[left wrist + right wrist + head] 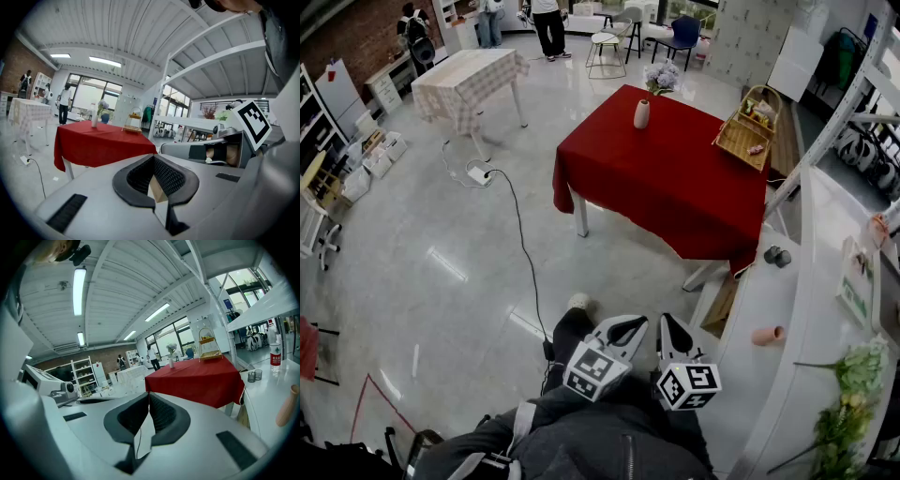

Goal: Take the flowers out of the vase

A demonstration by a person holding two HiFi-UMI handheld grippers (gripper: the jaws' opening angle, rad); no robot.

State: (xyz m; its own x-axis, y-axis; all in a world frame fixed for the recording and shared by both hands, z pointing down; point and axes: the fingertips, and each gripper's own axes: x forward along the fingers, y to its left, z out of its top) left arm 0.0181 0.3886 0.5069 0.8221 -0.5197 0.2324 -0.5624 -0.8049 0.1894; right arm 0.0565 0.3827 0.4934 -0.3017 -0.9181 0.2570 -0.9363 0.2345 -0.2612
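though outside head view, lamp (78, 291) above right gripper (148, 395)

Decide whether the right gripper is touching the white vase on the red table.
Apart. The head view shows the right gripper low in the frame, with open floor between it and the vase.

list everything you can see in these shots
table: one, red cloth, mid-room
vase: one, white, table's far edge
flowers: one bunch, pale, in vase
basket: one, tan wicker, table's right end
second table: one, checked cloth, far left
counter: one, white, right side
cups: two, dark, on counter
pot: one, terracotta, lying on counter
stems: few, green, counter's near end
cable: one, black, across floor
left tongs: one, grey, held low, shut empty
right tongs: one, grey, held low, shut empty
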